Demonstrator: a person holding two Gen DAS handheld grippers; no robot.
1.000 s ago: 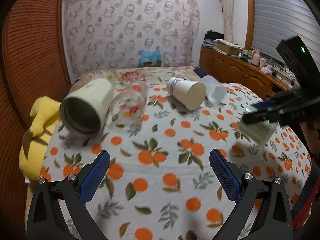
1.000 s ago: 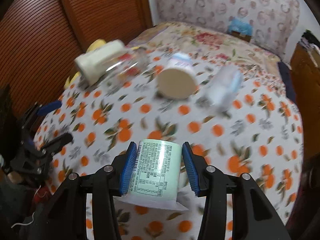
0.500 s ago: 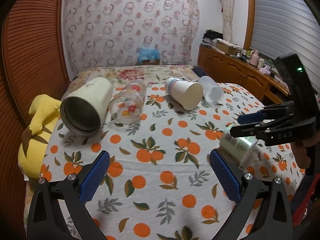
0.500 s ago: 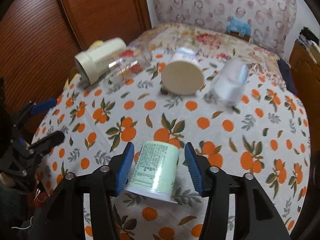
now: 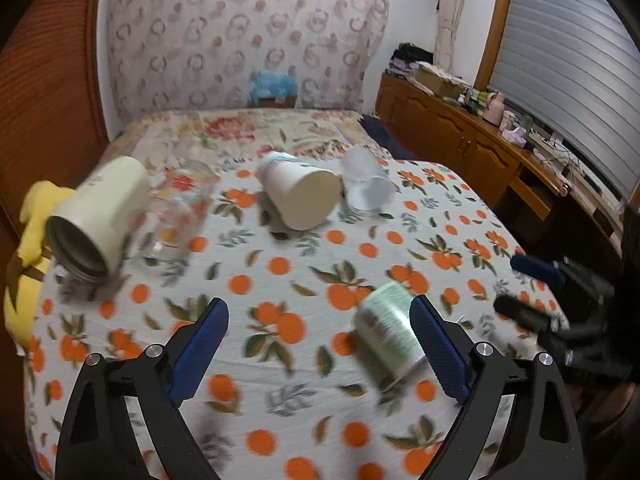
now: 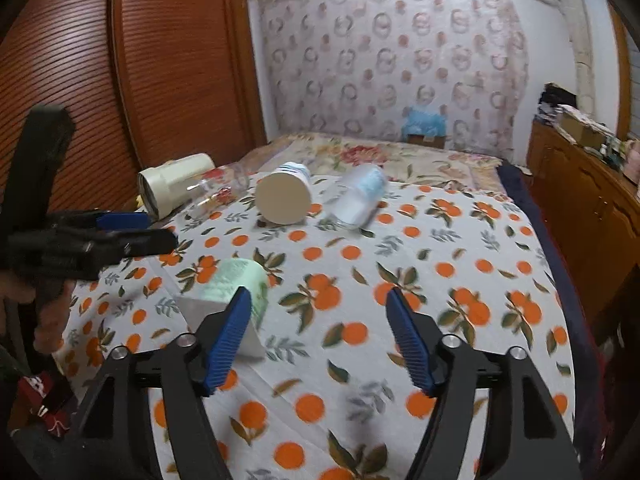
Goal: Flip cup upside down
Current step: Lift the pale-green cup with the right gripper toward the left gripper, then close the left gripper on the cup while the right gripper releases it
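A pale green cup (image 5: 386, 326) with a printed label stands mouth down on the orange-patterned cloth (image 5: 304, 272), its wide rim on the cloth. It also shows in the right wrist view (image 6: 234, 286), just left of my right gripper's left finger. My right gripper (image 6: 320, 336) is open and empty, drawn back from the cup; it shows at the right in the left wrist view (image 5: 536, 284). My left gripper (image 5: 318, 344) is open and empty, the cup partly behind its right finger. It shows at the left in the right wrist view (image 6: 132, 230).
Several cups lie on their sides at the far end: a cream tumbler (image 5: 96, 216), a clear printed glass (image 5: 176, 212), a paper cup (image 5: 300, 196) and a clear plastic cup (image 5: 366, 186). A yellow plush (image 5: 28, 240) lies at the left edge. A wooden cabinet (image 5: 480, 160) stands on the right.
My right gripper set the green cup mouth down on the cloth, opened and pulled back off it. My left gripper shifted slightly, still open.
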